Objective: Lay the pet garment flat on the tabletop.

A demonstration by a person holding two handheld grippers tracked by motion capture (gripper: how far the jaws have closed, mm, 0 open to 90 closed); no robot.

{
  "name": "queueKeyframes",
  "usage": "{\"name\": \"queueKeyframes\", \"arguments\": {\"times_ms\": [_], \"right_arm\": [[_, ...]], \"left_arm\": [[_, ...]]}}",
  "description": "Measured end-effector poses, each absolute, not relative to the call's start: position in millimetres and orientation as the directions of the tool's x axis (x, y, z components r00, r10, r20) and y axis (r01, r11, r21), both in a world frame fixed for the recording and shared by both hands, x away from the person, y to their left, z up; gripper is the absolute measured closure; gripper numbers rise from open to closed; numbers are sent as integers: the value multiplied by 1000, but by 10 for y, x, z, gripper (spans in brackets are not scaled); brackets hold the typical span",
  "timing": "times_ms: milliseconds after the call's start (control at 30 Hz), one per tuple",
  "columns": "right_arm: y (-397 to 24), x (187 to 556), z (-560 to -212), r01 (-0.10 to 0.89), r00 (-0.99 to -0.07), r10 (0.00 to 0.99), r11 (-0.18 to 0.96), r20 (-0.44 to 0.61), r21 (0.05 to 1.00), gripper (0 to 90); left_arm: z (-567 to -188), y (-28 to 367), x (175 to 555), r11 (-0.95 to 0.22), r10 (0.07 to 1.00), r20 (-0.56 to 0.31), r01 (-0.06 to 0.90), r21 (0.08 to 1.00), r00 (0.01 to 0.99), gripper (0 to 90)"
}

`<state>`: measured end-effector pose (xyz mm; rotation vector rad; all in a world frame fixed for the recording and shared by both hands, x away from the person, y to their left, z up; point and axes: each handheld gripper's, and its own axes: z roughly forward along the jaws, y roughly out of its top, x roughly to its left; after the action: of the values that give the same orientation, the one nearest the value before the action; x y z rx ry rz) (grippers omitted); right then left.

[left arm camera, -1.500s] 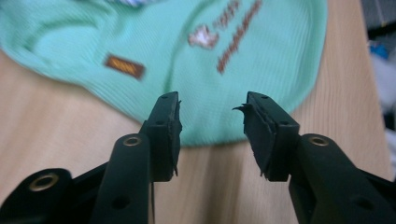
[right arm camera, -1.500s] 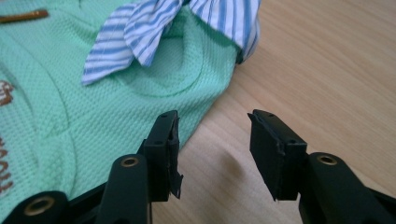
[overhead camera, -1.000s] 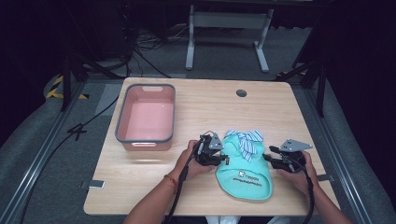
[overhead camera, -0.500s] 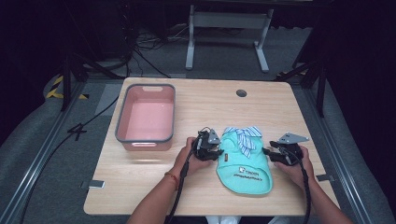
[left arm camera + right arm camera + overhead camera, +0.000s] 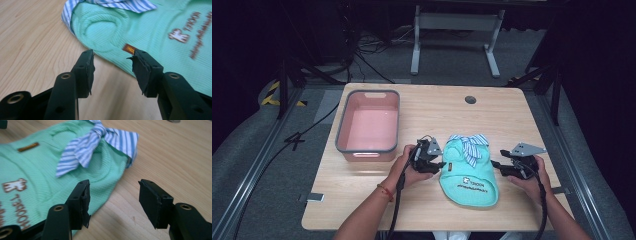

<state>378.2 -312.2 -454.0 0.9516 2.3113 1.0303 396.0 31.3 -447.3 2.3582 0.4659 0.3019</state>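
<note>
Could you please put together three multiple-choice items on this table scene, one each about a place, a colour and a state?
1. Where does the pink bin stand relative to the green garment?
A. to its left
B. to its right
C. on top of it

2. What colour is the garment's striped bow?
A. red and white
B. blue and white
C. black

3. How are the left tongs?
A. clamped on the bow
C. holding the bin
B. open, nothing between them

Answers: 1 A, the high view shows it leftward; 2 B, stripes visible; 3 B, jaws stand apart at the garment's edge.

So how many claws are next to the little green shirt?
2. The left claw sits at the shirt's left edge, and the right claw at its right edge. Both are open and hold nothing.
</note>
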Motion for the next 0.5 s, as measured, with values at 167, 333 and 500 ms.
{"name": "queueKeyframes", "arguments": {"times_ms": [167,333,500], "right_arm": [[-3103,3631,-4393,361,-708,695,512,-128,779,422],[-3133,3535,-4312,336,-735,664,532,-137,777,400],[-3200,3450,-4322,334,-745,651,556,-149,761,372]], "left_arm": [[-4392,430,3797,-705,397,118,219,675,910,473],[-4355,561,3715,-710,410,134,224,668,902,392],[-4313,710,3628,-710,426,155,223,668,892,306]]}}
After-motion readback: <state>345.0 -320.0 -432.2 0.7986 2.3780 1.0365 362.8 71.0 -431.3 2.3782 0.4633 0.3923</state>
